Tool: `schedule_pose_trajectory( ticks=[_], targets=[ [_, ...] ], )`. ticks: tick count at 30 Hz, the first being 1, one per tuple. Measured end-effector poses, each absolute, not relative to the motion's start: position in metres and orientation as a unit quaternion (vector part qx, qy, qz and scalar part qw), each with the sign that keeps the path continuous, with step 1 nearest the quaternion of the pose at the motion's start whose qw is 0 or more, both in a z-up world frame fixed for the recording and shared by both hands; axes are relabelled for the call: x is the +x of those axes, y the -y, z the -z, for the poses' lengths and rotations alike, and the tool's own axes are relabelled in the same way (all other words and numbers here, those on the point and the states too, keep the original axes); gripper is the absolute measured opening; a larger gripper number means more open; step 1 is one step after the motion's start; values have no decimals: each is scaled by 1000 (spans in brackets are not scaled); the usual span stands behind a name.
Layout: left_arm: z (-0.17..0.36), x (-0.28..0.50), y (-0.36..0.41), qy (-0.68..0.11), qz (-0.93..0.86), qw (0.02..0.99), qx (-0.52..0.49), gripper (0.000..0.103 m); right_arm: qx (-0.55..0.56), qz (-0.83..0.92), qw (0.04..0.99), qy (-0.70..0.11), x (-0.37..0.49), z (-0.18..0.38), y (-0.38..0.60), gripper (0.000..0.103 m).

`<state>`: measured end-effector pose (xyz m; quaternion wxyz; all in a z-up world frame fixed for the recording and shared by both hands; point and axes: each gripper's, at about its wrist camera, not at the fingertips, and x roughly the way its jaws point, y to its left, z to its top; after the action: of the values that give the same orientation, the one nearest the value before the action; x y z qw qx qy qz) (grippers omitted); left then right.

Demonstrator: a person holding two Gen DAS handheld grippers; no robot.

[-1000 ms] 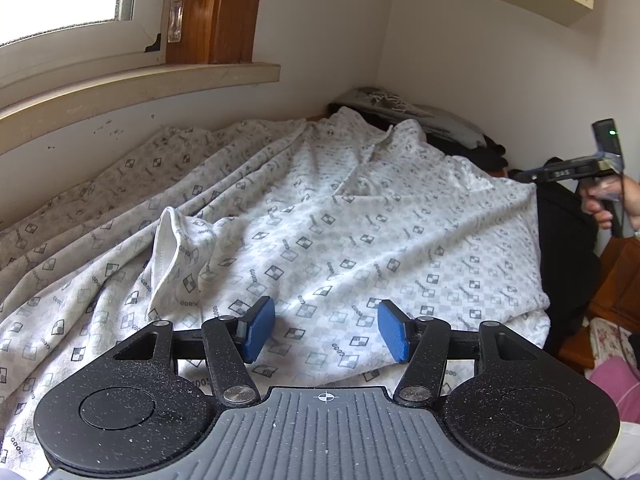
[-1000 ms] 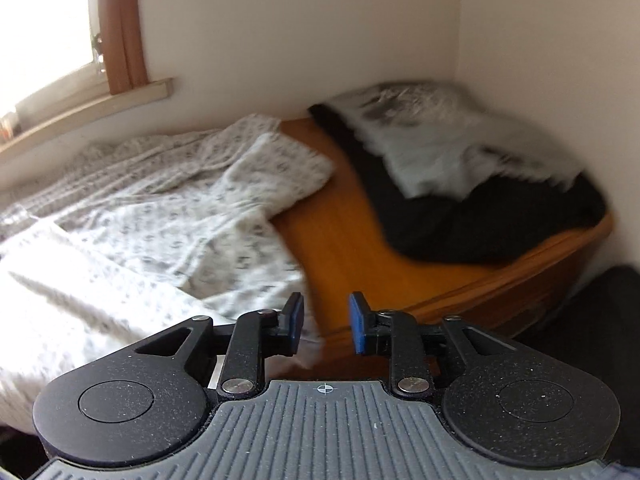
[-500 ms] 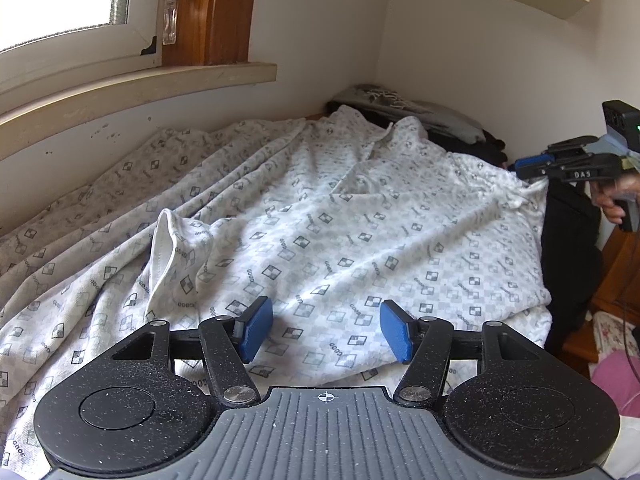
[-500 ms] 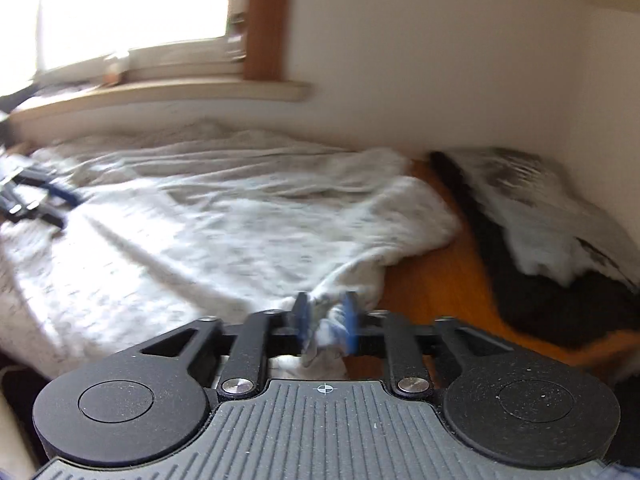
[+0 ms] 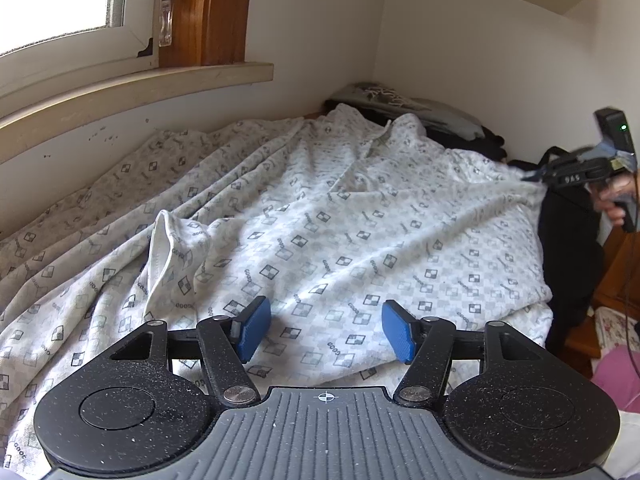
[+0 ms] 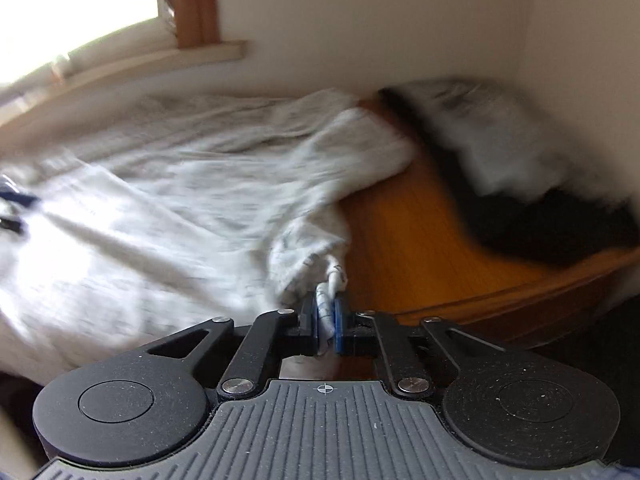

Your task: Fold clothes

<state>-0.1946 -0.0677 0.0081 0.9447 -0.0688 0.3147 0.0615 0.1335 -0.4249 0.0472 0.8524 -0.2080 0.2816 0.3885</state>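
A large white cotton garment printed with small grey checkered squares [image 5: 320, 216] lies spread and wrinkled over a wooden bench [image 6: 420, 240] beneath a wood-framed window [image 5: 100, 12], filling the left wrist view from nine o'clock across to three o'clock. The left tool [image 5: 326, 330], black with blue pads, hovers just above the garment's near edge at six o'clock, its fingers spread apart with nothing between them. At three o'clock in that view the right tool [image 5: 532, 176], gripped by a person's hand [image 5: 616, 200], meets the garment's far right corner. The right wrist view, blurred, shows the right tool [image 6: 327, 320] pressed together, pinching a bunched corner of the garment at its centre. A heap of black and pale grey clothes [image 6: 500, 160] sits on the bench at two o'clock, against the wall corner.
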Motion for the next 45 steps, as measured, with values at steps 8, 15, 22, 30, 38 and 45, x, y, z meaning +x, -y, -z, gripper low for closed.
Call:
schedule_pose_trajectory(
  ticks=[8, 15, 22, 30, 38, 45],
  targets=[
    [-8, -195, 66, -314, -59, 945, -73, 66, -231, -323, 891, -219, 127, -80, 453, 24],
    [-11, -200, 63, -300, -68, 947, -93, 74, -135, -443, 858, -223, 102, -75, 430, 51],
    [-39, -225, 78, -264, -148, 948, -93, 103, -116, -540, 799, -237, 49, -52, 361, 63],
    [-72, -269, 100, -247, -216, 937, -117, 103, -72, -616, 751, -227, -13, -41, 298, 89],
    [-80, -310, 104, -244, -253, 929, -118, 103, -79, -621, 749, -215, -46, -61, 267, 99],
    [-78, -329, 97, -251, -269, 923, -116, 103, -76, -605, 766, -205, -66, -66, 254, 101]
  ],
)
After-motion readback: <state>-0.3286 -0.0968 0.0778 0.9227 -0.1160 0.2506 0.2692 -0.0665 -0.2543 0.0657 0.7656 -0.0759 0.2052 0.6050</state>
